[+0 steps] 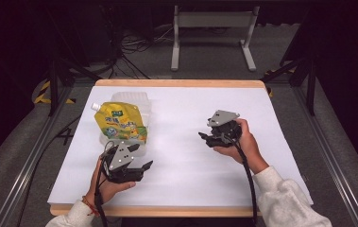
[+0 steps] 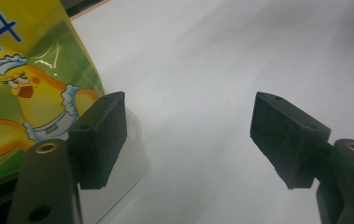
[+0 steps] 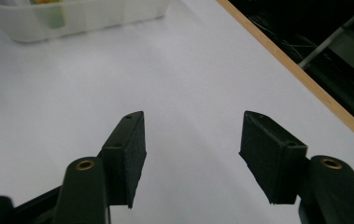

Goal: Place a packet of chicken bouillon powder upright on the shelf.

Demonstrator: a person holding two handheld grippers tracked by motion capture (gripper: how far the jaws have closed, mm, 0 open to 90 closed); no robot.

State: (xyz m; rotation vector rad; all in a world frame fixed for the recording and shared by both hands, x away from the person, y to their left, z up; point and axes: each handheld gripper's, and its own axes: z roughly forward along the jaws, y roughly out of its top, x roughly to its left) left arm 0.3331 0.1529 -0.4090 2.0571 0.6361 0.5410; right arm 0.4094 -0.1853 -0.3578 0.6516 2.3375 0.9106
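My left fingers and right fingers gape empty. The pouch in the tub looks soft, slippery, sloshy; I'd pinch its stiff top seam.

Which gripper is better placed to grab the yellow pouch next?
Left. The left gripper sits open beside the yellow pouch in the clear tub; the right gripper, also open, is apart mid-table.

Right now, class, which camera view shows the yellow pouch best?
The high view: the whole yellow pouch shows, white cap at its upper left, lying on the clear plastic tub. The left gripper view shows one printed part of it, a cartoon chick, at close range. The right gripper view catches a small yellow-green patch through the tub's wall.
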